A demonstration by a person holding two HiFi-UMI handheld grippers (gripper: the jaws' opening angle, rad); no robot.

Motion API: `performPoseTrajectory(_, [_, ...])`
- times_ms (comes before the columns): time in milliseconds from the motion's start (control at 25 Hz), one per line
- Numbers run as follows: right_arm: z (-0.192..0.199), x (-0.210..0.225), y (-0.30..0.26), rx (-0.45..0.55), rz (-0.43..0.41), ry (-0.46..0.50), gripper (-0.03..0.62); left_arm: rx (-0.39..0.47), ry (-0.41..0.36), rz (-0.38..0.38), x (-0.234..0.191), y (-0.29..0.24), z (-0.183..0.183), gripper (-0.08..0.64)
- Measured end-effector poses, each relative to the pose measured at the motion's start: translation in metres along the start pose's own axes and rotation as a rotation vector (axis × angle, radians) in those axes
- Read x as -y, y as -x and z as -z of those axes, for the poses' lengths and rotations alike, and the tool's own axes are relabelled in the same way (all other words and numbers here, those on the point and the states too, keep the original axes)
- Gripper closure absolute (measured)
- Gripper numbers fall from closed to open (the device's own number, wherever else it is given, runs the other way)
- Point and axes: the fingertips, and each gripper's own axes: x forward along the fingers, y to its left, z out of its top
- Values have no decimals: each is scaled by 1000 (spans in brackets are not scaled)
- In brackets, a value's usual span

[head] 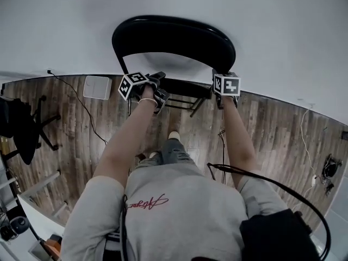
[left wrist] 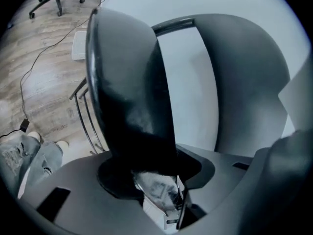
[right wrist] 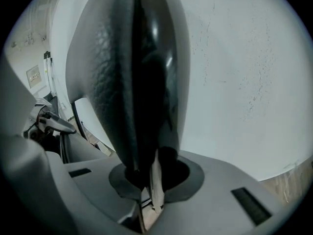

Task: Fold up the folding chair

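Item: black metal-framed folding chair (head: 174, 39), standing on the brown wood-plank floor (head: 272, 129) close against the plain white wall (head: 283, 31), directly ahead of the person.

- Backrest (left wrist: 244, 82): rounded, dark and padded, upright, nearest the wall.
- Seat (left wrist: 132, 97): black padded panel, tipped up steeply on edge in front of the backrest. A strip of wall shows between the two in the left gripper view.
- Legs (head: 182, 103): thin dark tubes, below the seat.

Left gripper (head: 160, 88): at the chair's left side. In its own view (left wrist: 156, 190) the seat's lower edge runs down into the gap. The jaws stand moderately apart around that edge, and one pad (left wrist: 164, 195) shows bare beside it, so no firm clamp is visible.

Right gripper (head: 217, 88): at the chair's right side. In its own view (right wrist: 149, 185) the jaws are drawn narrow and pinch the seat (right wrist: 142, 72), which is seen edge-on and rises straight out from between them.

Surroundings:
- flat white square box (head: 97, 87), on the floor left of the chair
- thin black cable (head: 81, 105), trailing across the planks beside the box
- black swivel office chair (head: 24, 126), well apart at far left
- person's light shoe (head: 174, 136), on the floor below the chair
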Motion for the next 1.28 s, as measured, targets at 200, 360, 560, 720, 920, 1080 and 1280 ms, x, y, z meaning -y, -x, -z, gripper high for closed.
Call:
performPoseTrajectory(200, [-5,-1,-4,-28,-20,28,543,-7,14,-3,16,-15,-12,346])
performPoseTrajectory(360, [-8,-1,-7,-46,-22,61,546,-37,-7,-15,23,-24,-17,337])
performPoseTrajectory(560, [-12,-3,-7,-47,-21,84,548,-33,-4,-12,31,-29,-22,331])
performPoseTrajectory(720, [-11,1,-6,-39,-14,82,548,-30,4,-10,33,-34,-22,330])
performPoseTrajectory(920, [-17,-1,-8,-21,-15,83,548,-31,8,-11,38,-37,-28,325])
performPoseTrajectory(1080, [-14,-2,-9,0,-31,85,548,-61,-21,-8,37,-36,-24,325])
performPoseTrajectory(1280, [-21,-1,-9,68,-12,71,547,-91,-120,68,43,-35,-20,300])
